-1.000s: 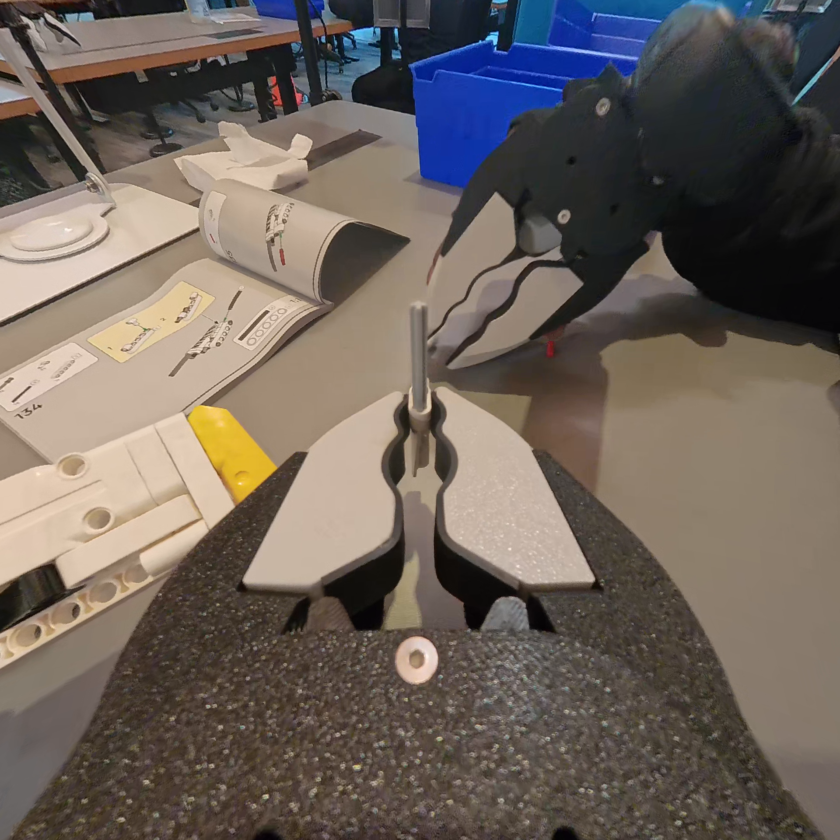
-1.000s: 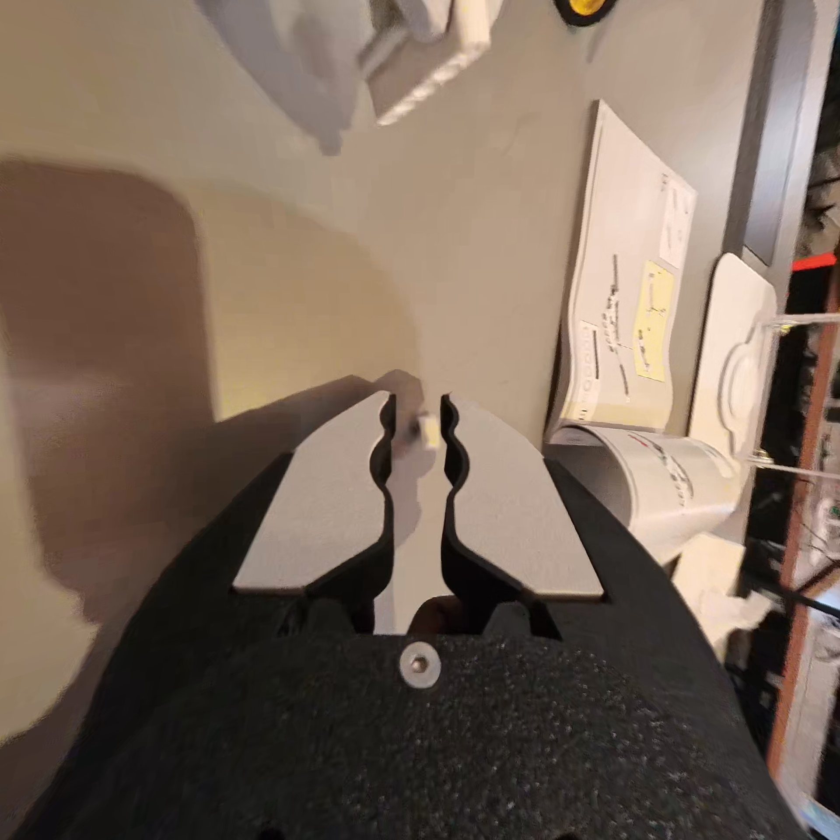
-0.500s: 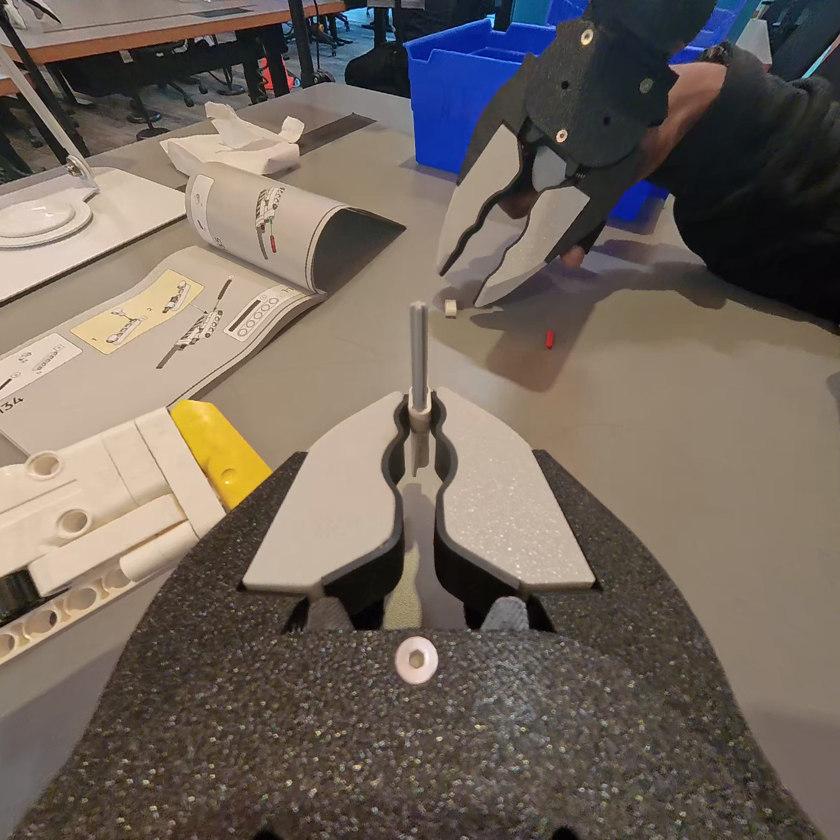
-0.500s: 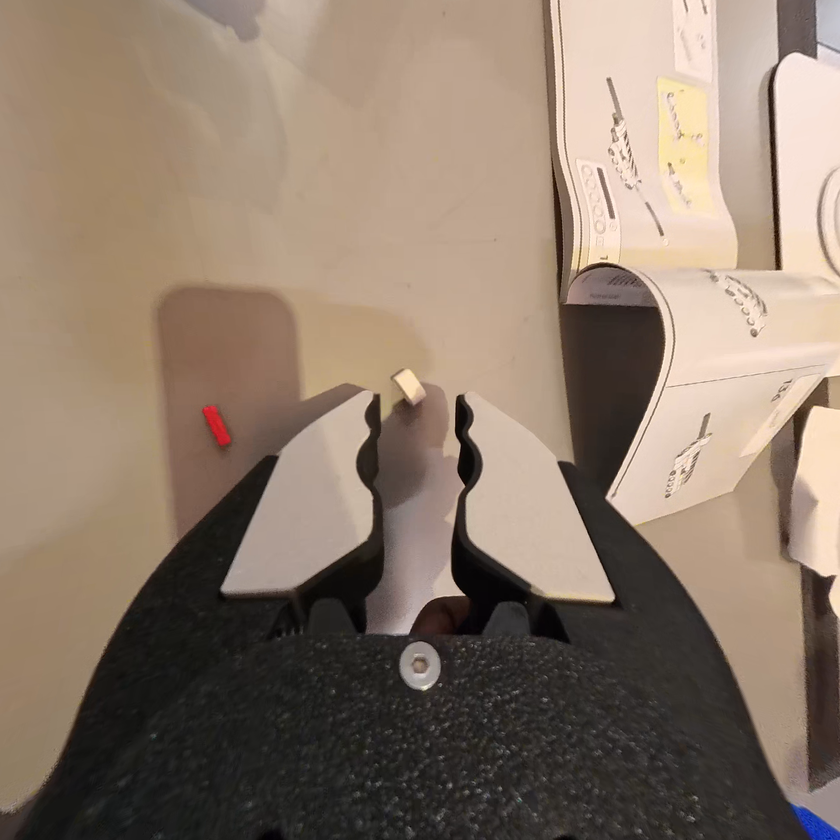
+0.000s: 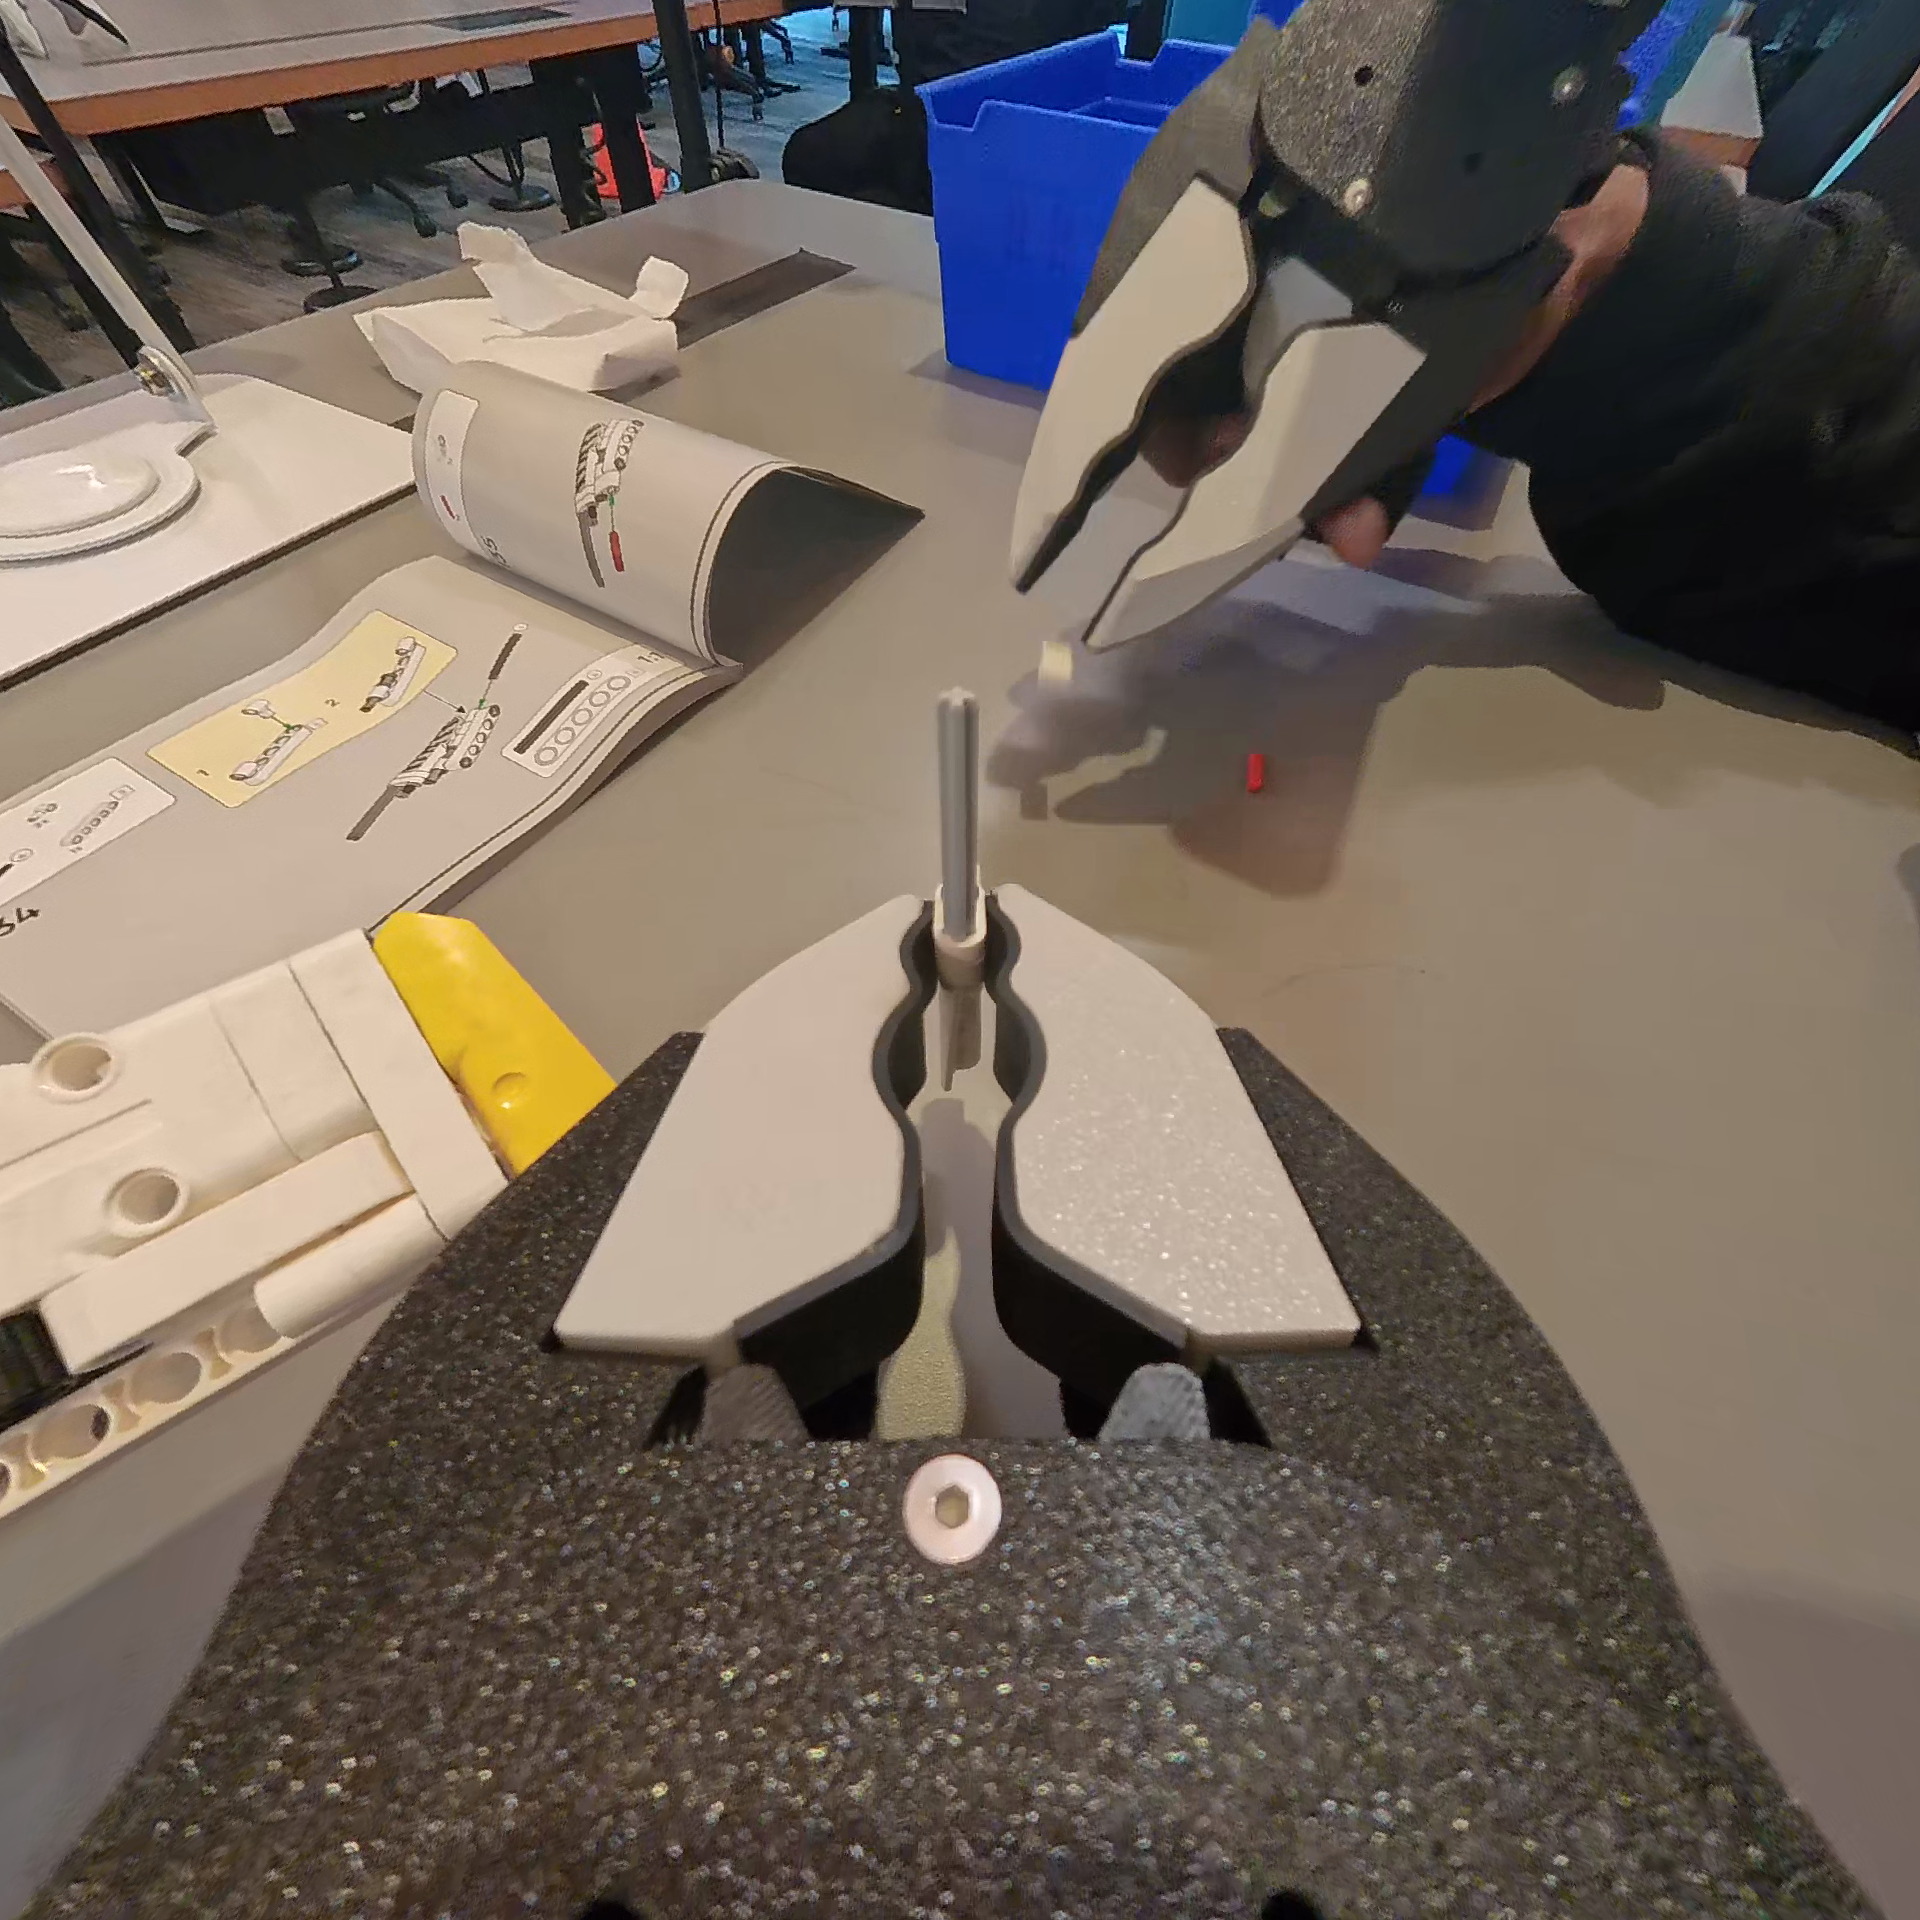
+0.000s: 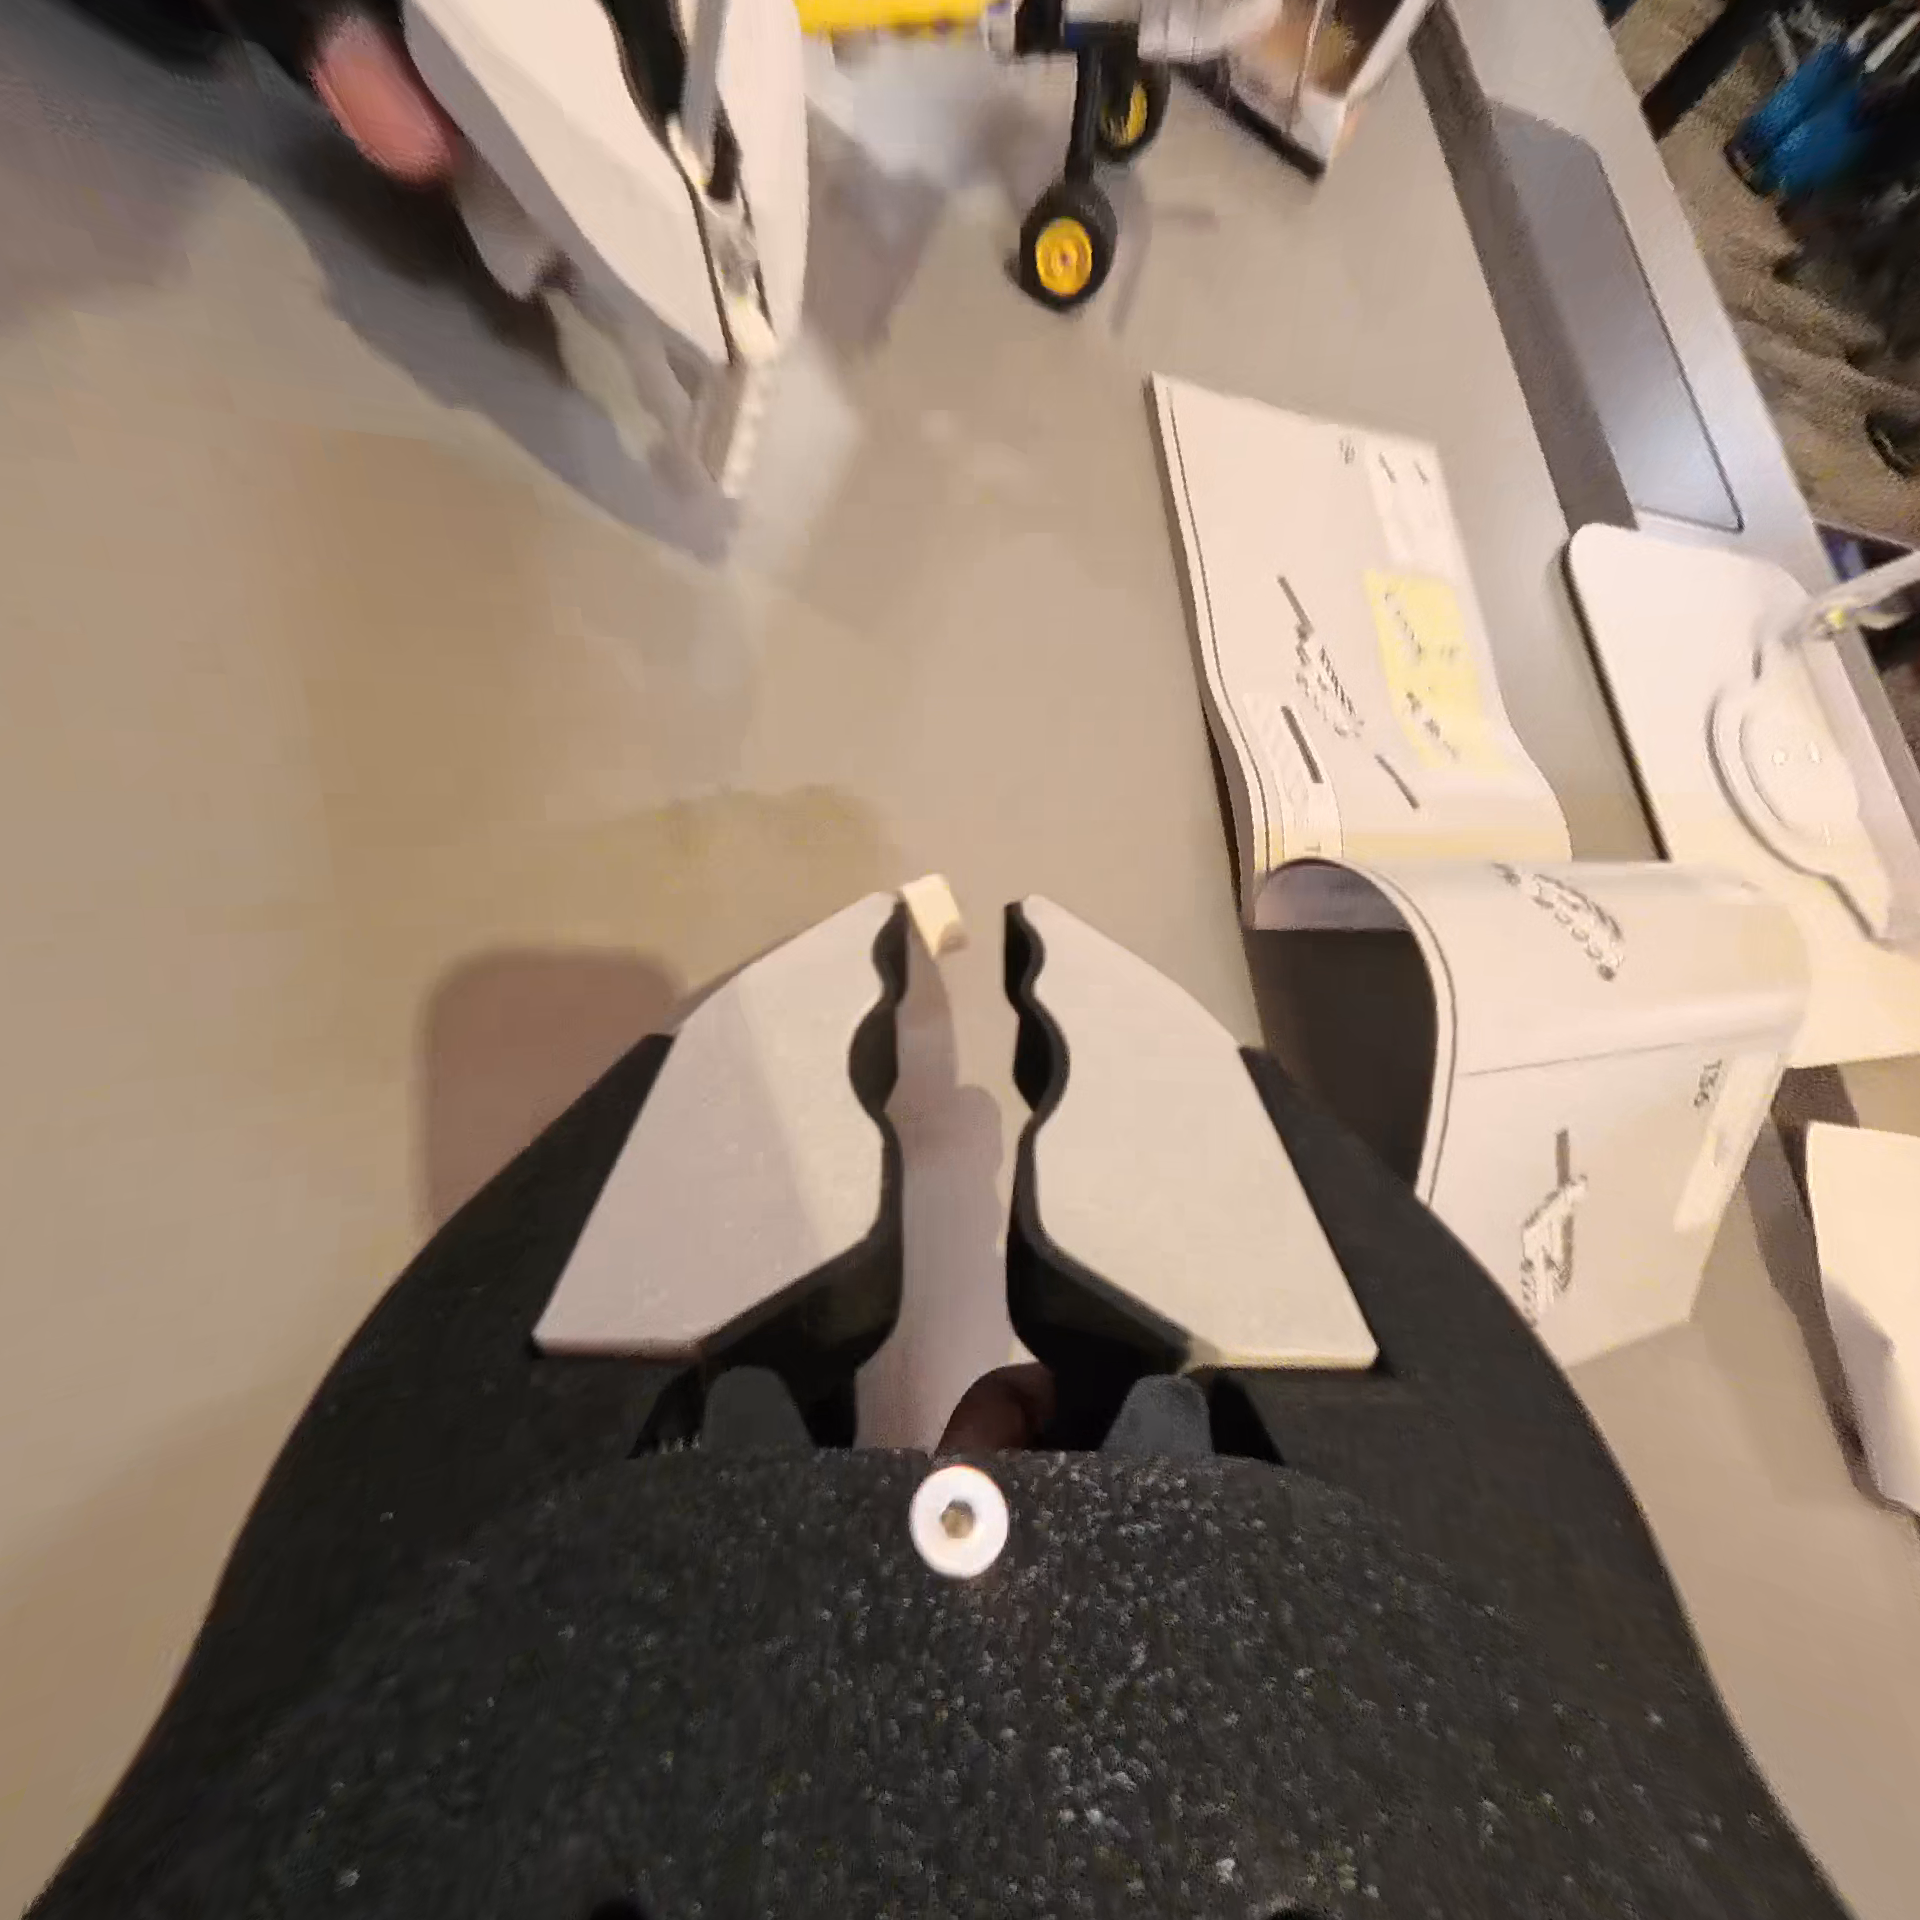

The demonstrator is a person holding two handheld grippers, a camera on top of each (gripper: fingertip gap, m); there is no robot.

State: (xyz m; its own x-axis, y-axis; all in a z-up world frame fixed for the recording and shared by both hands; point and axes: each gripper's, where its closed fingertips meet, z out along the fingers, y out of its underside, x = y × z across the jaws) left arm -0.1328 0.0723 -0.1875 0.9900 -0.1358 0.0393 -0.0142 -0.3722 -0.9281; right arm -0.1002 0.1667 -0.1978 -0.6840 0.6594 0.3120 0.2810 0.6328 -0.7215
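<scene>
My left gripper [image 5: 961, 899] is shut on a white bush [image 5: 961, 940] that sits on a thin grey axle [image 5: 956, 790]. The axle points forward over the grey table [image 5: 1455, 1039]. My right gripper [image 6: 953, 904] hovers ahead of it, tilted down, and also shows in the left wrist view [image 5: 1058, 613]. A small cream bush [image 6: 933, 914] lies against its left fingertip [image 6: 873, 914]. A clear gap separates this bush from the right fingertip [image 6: 1029, 920]. In the left wrist view the cream bush [image 5: 1058, 660] sits just under the lower fingertip. My left gripper shows blurred at the top of the right wrist view [image 6: 748, 343].
A red pin [image 5: 1255, 774] lies on the table to the right. An open instruction booklet [image 5: 416, 707] lies to the left. A white and yellow brick model [image 5: 208, 1143] is at the near left and a blue bin [image 5: 1018, 208] at the back. A crumpled tissue [image 5: 530, 322] and a white lamp base [image 5: 83, 488] are far left. A yellow-hubbed wheel [image 6: 1065, 249] shows in the right wrist view. The left gripper's tips are roughly 11 centimeters from the right gripper's.
The right gripper had the cream bush between its tips, then opened wider and left it on the table. It has since narrowed and risen, with the bush at its left fingertip. The left gripper keeps its hold.
</scene>
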